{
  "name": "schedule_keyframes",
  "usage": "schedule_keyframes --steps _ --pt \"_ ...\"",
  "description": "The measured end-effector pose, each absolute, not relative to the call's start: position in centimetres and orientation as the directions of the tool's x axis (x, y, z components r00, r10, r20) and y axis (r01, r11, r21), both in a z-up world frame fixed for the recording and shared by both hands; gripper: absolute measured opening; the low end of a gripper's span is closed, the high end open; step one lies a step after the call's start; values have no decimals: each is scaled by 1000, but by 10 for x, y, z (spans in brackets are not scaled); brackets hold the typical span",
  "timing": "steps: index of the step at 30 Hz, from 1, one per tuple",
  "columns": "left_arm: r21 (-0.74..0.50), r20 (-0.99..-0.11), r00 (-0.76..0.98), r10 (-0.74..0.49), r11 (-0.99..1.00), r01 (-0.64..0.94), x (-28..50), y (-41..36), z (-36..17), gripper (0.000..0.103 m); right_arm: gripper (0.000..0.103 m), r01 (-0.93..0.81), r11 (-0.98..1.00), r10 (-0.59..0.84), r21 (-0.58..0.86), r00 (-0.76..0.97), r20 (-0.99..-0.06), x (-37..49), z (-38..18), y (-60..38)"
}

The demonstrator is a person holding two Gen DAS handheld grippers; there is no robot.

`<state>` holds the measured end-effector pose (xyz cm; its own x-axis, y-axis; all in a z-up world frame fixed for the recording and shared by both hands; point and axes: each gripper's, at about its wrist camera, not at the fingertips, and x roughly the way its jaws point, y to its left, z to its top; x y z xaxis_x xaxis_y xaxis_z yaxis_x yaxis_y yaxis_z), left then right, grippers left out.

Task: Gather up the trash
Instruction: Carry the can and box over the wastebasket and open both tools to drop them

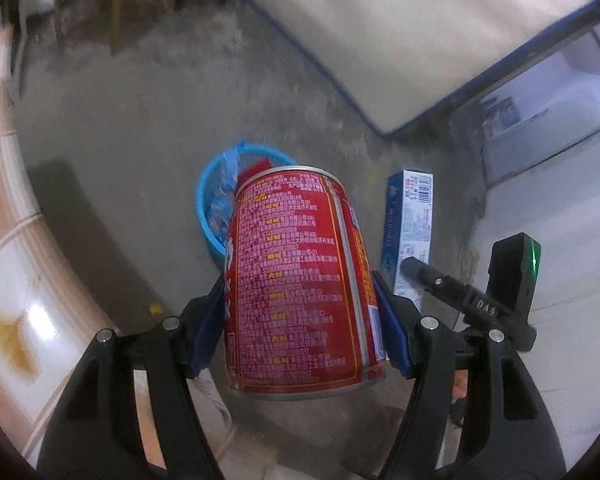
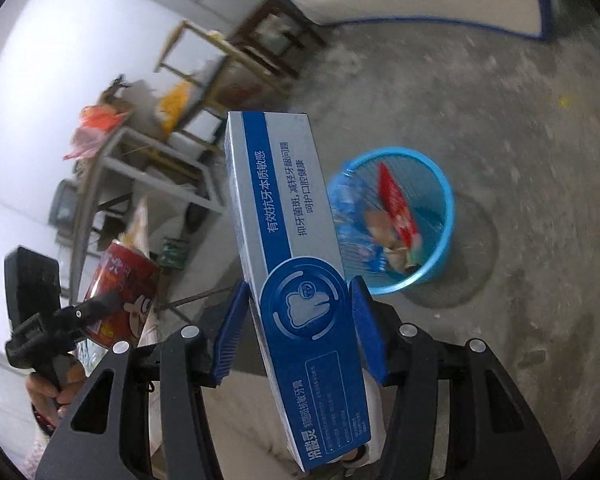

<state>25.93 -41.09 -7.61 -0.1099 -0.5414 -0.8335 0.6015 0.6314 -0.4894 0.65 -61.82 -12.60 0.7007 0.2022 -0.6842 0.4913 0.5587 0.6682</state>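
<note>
Fingers [image 1: 216, 320] of the left gripper [image 1: 300, 320] clamp a red can [image 1: 300, 280], the right gripper [image 2: 298, 332] clamps a blue box [image 2: 288, 240], both short of the bin [image 2: 440, 200] on the floor ahead, box nearer.

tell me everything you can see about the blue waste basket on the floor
The blue waste basket is a round, open-topped bin of bright blue plastic with thin slatted walls. It stands upright on the bare grey concrete floor, touched by neither tool. It is already partly filled: a red wrapper, crumpled blue packaging and smaller scraps lie inside. In the left wrist view the red can hides its near side.
</note>
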Motion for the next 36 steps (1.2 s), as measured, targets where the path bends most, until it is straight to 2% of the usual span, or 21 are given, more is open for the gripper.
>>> schedule_keyframes --steps 4,11,14,16,17,23,36 --pt "-474 -870 -187 -456 671 571 281 -475 -128 64 51 549 526 218 650 651 -727 35 -173 -651" --pt "-381 -924 -204 -323 734 562 302 -545 -203 64 51 605 529 220 595 580 -784 92 -228 -693" --pt "-338 -941 -199 -273 778 530 312 -555 -228 81 54 634 543 212 551 531 -820 119 -255 -708" --pt "-305 -952 -172 -252 808 505 319 -553 -236 81 62 653 555 211 515 488 -847 131 -273 -715" --pt "-303 -953 -170 -251 815 495 323 -552 -238 81 62 672 562 208 482 449 -869 137 -285 -718" --pt "-302 -953 -133 -274 793 529 331 -536 -212 81 62 692 564 188 450 424 -886 137 -299 -724" --pt "-374 -899 -35 -436 724 579 317 -463 -85 81 62 684 558 134 470 485 -864 88 -244 -710"
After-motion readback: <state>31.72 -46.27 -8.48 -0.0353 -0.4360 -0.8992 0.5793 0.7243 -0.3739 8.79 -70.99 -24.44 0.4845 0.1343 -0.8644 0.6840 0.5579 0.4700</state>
